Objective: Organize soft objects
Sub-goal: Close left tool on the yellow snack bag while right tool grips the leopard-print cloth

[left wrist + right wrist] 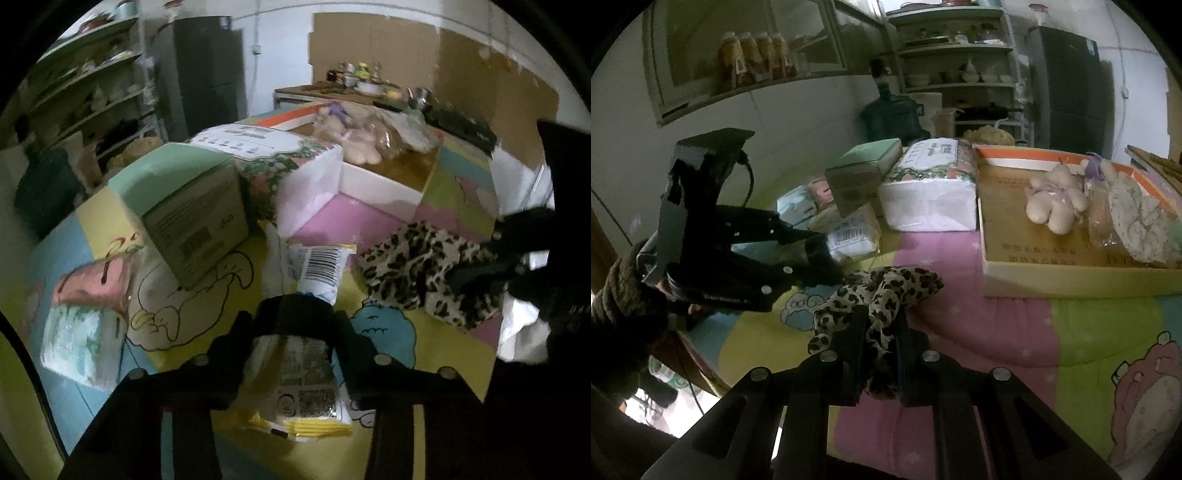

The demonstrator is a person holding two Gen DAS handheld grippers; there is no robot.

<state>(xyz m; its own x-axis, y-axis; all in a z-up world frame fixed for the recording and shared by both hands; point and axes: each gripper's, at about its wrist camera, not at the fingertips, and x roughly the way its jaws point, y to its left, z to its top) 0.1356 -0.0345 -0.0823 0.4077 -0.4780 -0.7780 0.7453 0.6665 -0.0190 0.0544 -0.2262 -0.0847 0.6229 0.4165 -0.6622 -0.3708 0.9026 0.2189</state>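
My left gripper (295, 314) is shut on a white and yellow soft packet with a barcode (314, 266), held just above the colourful mat. It also shows in the right wrist view (812, 251), with the packet (849, 236) at its tips. My right gripper (881, 328) is shut on a leopard-print fabric piece (882, 291), which lies bunched on the mat; it also shows in the left wrist view (424, 273). An open cardboard box (1071, 280) at the right holds a cream plush toy (1052, 203) and bagged soft items (1137, 218).
A large floral tissue pack (931, 184) and a green carton (864, 173) stand behind the packet. A small tissue pack (85, 332) lies at the left. Shelves, a water jug (890, 114) and a dark fridge (1071, 85) line the back wall.
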